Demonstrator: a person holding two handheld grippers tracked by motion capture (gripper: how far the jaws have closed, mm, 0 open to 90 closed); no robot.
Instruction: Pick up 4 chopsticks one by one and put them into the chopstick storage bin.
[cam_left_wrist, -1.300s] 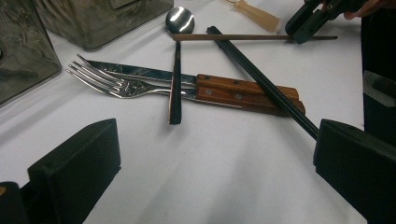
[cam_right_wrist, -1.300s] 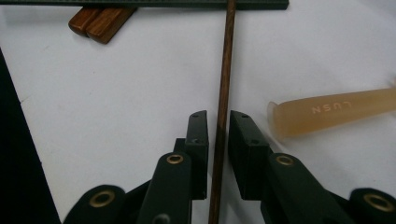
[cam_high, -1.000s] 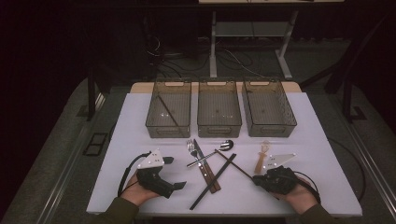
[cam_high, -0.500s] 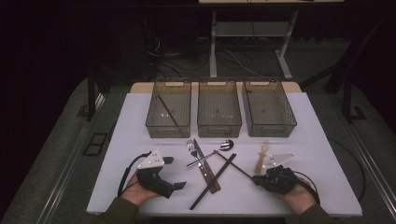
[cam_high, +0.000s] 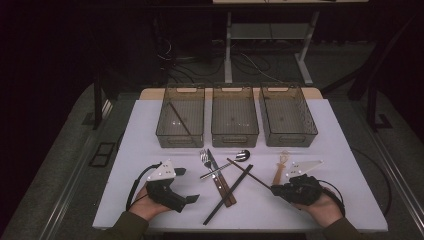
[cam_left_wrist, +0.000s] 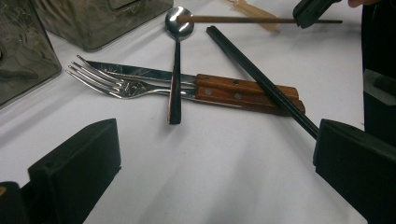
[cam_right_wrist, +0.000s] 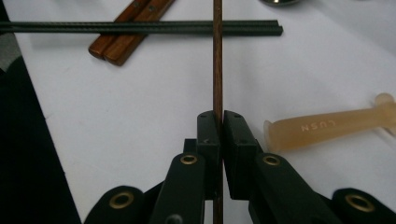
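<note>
1. High view: three clear plastic bins stand in a row at the far side of the white table (cam_high: 125, 150): the left bin (cam_high: 181, 116) holds one dark stick, the middle bin (cam_high: 235, 116) and the right bin (cam_high: 287, 115) look bare. In front lie one fork (cam_high: 205, 159), one knife (cam_high: 220, 180), one spoon (cam_high: 227, 165), one black chopstick pair (cam_high: 229, 194) and one pale plastic utensil (cam_high: 280, 169). The left gripper (cam_high: 192, 199) rests on the table beside the cutlery. The right gripper (cam_high: 274, 189) pinches one thin brown chopstick (cam_high: 248, 173) that slants toward the spoon.

2. Left gripper view: the two black jaws stand spread wide with nothing between them. Ahead, the spoon (cam_left_wrist: 176, 56) lies across the fork (cam_left_wrist: 116, 84) and knife (cam_left_wrist: 154, 74), whose two wooden handles (cam_left_wrist: 238, 91) lie side by side; the black chopstick pair (cam_left_wrist: 261, 79) crosses them.

3. Right gripper view: the jaws are pressed together on the brown chopstick (cam_right_wrist: 217, 56), which runs straight ahead, over the black chopstick pair (cam_right_wrist: 140, 27). The pale utensil (cam_right_wrist: 327, 125) lies just beside.
</note>
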